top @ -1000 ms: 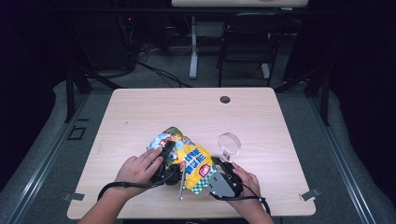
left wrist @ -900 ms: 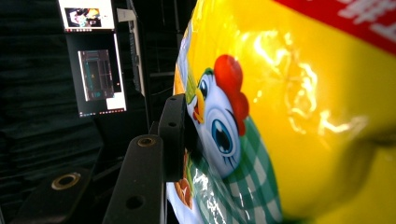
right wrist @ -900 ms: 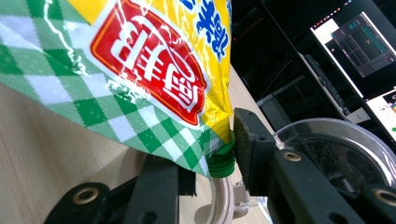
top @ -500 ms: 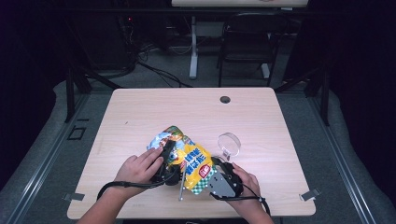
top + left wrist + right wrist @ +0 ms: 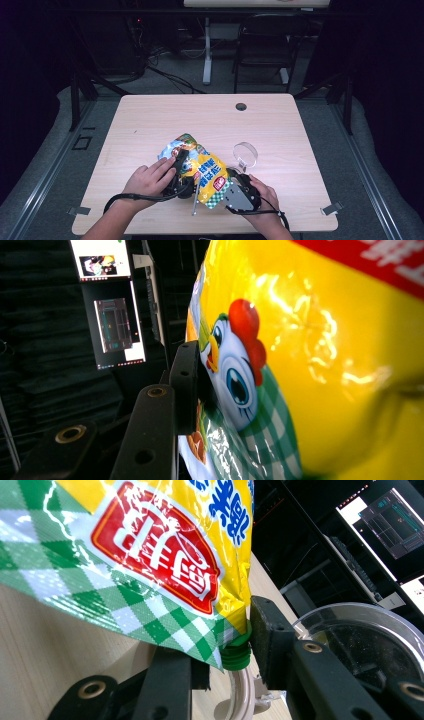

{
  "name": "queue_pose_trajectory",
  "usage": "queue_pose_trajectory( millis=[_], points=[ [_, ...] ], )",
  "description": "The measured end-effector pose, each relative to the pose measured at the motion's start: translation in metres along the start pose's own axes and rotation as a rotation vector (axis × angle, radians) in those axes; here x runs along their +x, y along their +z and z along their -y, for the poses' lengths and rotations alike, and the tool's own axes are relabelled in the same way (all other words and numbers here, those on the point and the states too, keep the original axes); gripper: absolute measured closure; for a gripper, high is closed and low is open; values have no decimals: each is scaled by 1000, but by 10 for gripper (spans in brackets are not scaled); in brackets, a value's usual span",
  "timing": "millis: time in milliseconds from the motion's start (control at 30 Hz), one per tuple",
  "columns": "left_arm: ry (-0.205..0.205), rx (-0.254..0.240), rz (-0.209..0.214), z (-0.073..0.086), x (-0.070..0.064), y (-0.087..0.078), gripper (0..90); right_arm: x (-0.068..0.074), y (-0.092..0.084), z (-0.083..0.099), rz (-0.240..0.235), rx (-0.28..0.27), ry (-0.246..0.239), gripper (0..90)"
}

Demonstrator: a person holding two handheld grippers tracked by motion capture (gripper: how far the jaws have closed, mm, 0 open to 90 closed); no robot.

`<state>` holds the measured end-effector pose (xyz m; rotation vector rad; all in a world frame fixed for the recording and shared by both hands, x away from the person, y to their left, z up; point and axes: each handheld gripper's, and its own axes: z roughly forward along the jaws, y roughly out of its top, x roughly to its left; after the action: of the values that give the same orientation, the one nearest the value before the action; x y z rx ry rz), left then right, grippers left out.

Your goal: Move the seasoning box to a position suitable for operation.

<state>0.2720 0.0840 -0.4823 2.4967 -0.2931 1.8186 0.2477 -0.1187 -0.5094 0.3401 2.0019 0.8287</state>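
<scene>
While both claws clamp it, a yellow snack pouch lies near the front edge of the table.
Left claw is clenched on the pouch's body, one black jaw pressed against the cartoon chicken print. Right claw grasps the pouch at its green spout, jaws on either side of it. A clear plastic cup lies just beside the pouch, toward the table's right edge.
</scene>
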Motion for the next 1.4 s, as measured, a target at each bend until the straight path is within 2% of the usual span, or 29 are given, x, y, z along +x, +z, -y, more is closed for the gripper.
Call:
queue_pose_trajectory(
  millis=[367, 400, 533, 767, 833, 933, 1400],
  points=[
    [25, 1, -8, 0, 2, 0, 654, 0, 0, 0, -3, -4, -1, 713],
    [23, -8, -20, 0, 1, 0, 654, 0, 0, 0, -2, -3, -1, 713],
    [31, 0, -12, -1, 2, -1, 654, 0, 0, 0, -2, 2, -3, 712],
    [47, -1, -38, -1, 3, -1, 654, 0, 0, 0, 1, 0, -1, 713],
    [46, 2, -28, -1, 3, -1, 654, 0, -1, 0, 0, 0, -2, 712],
    [60, 4, -36, -2, 3, -2, 654, 0, -1, 0, 1, 0, -1, 712],
    [69, 5, -37, -3, 4, -1, 654, -1, 0, 1, -7, -4, 18, 712]
  ],
)
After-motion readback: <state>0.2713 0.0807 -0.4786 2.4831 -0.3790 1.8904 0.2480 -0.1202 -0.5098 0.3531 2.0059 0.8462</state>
